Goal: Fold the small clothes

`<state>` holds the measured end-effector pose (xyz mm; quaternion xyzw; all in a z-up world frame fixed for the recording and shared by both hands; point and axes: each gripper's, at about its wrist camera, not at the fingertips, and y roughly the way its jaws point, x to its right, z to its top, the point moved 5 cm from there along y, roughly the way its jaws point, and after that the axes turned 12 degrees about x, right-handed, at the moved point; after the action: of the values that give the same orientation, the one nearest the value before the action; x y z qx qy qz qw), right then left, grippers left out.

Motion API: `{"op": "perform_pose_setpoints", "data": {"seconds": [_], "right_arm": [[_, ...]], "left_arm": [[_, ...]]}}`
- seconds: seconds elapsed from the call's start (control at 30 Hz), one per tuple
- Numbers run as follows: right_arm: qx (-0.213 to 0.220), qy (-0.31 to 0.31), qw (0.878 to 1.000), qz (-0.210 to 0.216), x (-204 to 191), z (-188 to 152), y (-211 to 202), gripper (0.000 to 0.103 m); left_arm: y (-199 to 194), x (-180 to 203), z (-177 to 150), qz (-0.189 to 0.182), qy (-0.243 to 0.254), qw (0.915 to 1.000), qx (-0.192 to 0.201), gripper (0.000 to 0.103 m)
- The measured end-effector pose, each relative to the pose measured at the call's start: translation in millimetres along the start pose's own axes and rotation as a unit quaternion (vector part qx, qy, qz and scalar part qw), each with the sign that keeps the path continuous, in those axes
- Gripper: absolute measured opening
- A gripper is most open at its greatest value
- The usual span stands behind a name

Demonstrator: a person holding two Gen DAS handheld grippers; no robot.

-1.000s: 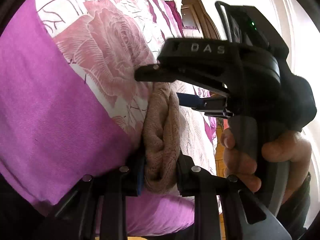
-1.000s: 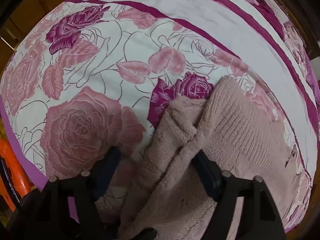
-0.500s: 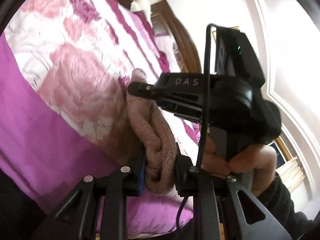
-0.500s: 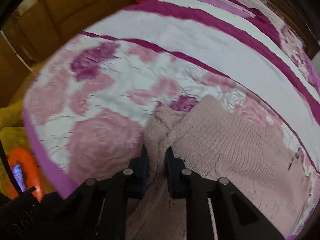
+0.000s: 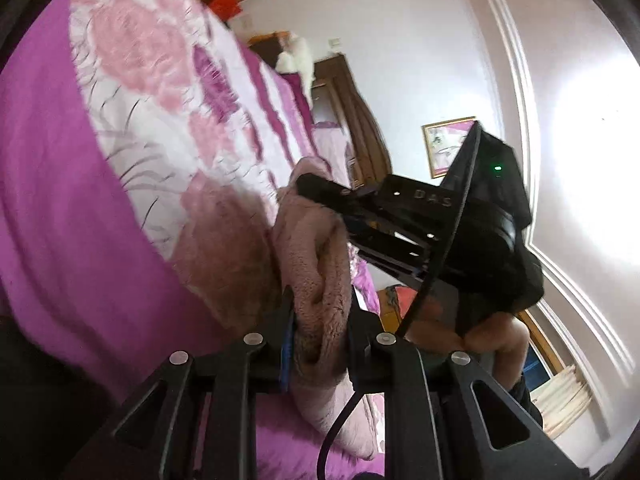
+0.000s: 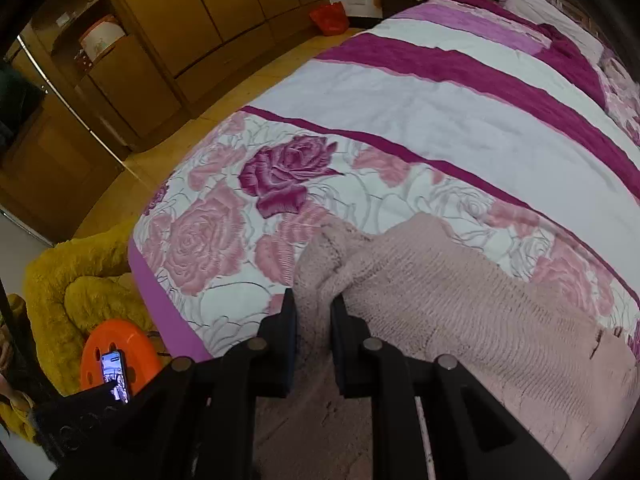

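Observation:
A small pink knitted sweater (image 6: 472,304) lies on the rose-patterned bedspread (image 6: 400,120) near its corner. My right gripper (image 6: 314,320) is shut on a bunched edge of the sweater at its left side, lifted off the bed. My left gripper (image 5: 320,320) is shut on another bunched part of the sweater (image 5: 316,264), held up beside the bed. The right gripper's black body (image 5: 432,224) shows in the left wrist view, its fingertips at the sweater's upper fold, with the person's hand below it.
Yellow fluffy cushion (image 6: 80,280) and orange stool (image 6: 116,344) with a phone stand on the floor left of the bed. Wooden wardrobes (image 6: 180,20) line the far wall. A red bag (image 6: 330,18) sits by the wall. The bed's purple edge (image 6: 156,292) is close.
Both grippers have risen with the sweater's edge. The right gripper shut on the sweater from open one second ago. Both views tilted up, showing more room.

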<state>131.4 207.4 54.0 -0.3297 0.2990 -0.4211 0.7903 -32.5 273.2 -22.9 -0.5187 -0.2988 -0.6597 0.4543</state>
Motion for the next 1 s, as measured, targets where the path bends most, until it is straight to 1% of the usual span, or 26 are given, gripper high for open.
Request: {"op": "perform_pose_setpoints", "data": {"seconds": [0.13, 0.27, 0.43, 0.47, 0.6, 0.77, 0.93, 1.0], "right_arm": [[-0.008, 0.010, 1.000, 0.006, 10, -9, 4, 0.015], [-0.014, 0.025, 0.999, 0.026, 19, -13, 1, 0.015], [-0.007, -0.006, 1.000, 0.030, 16, -14, -11, 0.015], [-0.006, -0.010, 0.999, 0.034, 16, -14, -14, 0.015], [-0.003, -0.020, 0.999, 0.044, 18, -14, -21, 0.015], [-0.006, -0.038, 0.998, 0.047, 23, -15, -29, 0.016], [0.008, -0.053, 0.998, 0.045, 33, -14, -47, 0.016], [0.014, -0.057, 0.997, 0.041, 39, -14, -54, 0.016]], "left_arm": [[4, 5, -9, 0.011, 0.016, 0.9997, -0.013, 0.000], [8, 17, -16, 0.006, 0.024, 0.9995, -0.020, 0.000], [22, 27, -15, 0.021, 0.050, 0.9981, -0.030, 0.000], [19, 31, -16, 0.024, 0.056, 0.9977, -0.030, 0.000], [26, 46, -22, 0.043, 0.095, 0.9940, -0.033, 0.000], [35, 56, -32, 0.052, 0.121, 0.9905, -0.041, 0.000], [43, 72, -44, 0.065, 0.172, 0.9816, -0.050, 0.000], [48, 78, -51, 0.065, 0.181, 0.9794, -0.061, 0.000]]}}
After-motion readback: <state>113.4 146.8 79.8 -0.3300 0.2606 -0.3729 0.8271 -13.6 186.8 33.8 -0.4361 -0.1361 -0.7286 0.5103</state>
